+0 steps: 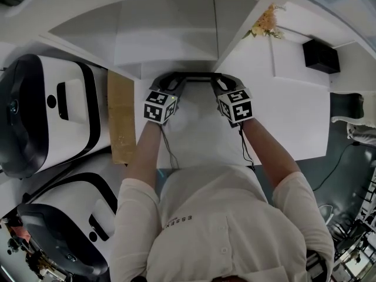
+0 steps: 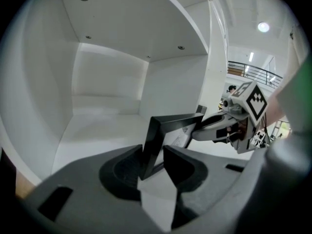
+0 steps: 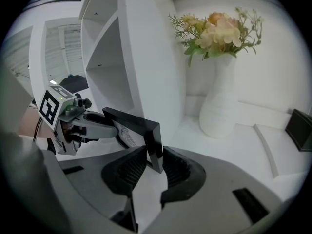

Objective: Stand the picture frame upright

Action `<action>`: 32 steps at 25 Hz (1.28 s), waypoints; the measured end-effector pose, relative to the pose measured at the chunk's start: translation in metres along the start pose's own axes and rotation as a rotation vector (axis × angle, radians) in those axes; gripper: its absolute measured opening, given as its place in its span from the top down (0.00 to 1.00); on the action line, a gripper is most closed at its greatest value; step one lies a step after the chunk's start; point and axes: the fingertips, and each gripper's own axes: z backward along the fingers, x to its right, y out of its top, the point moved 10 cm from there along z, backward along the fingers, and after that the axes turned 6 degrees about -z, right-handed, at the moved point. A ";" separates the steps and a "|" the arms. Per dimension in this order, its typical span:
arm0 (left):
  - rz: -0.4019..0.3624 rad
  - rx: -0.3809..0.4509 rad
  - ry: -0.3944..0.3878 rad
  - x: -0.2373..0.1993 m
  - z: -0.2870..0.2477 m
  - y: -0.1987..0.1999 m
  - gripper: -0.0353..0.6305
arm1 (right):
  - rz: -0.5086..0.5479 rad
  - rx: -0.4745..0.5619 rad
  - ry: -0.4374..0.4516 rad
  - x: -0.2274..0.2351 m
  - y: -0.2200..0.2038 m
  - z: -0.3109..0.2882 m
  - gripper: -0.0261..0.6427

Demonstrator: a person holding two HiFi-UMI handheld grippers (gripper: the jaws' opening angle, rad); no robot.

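We reckon we're at the setting-down bit here. The picture frame hangs between the two tongs, raised on edge and a bit tilted. The left tongs are pinched on its left side and the right tongs are clamped on its right corner. We can't tell whether its bottom edge is on the surface yet. Next move, we'd guess: get it resting steady before easing the jaws off, or it tips over. As for containers, the shelf compartment just ahead of the tongs shows nothing inside; the white vase off to the right of the right tongs holds pale flowers.
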 end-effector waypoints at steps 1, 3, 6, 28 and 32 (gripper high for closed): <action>0.005 -0.006 0.002 0.000 0.000 0.001 0.77 | -0.001 -0.001 -0.001 0.000 0.000 0.000 0.82; 0.011 -0.013 0.007 0.000 -0.001 0.001 0.77 | -0.009 0.000 0.002 0.001 0.000 0.000 0.81; 0.015 -0.015 -0.006 0.000 0.001 0.001 0.76 | -0.022 0.007 -0.010 0.003 -0.001 0.002 0.77; -0.081 0.134 0.085 0.060 0.080 0.005 0.60 | -0.017 0.273 0.010 -0.027 0.002 0.088 0.81; -0.108 0.219 0.116 0.075 0.107 0.019 0.74 | 0.040 0.291 0.067 -0.040 0.004 0.109 0.92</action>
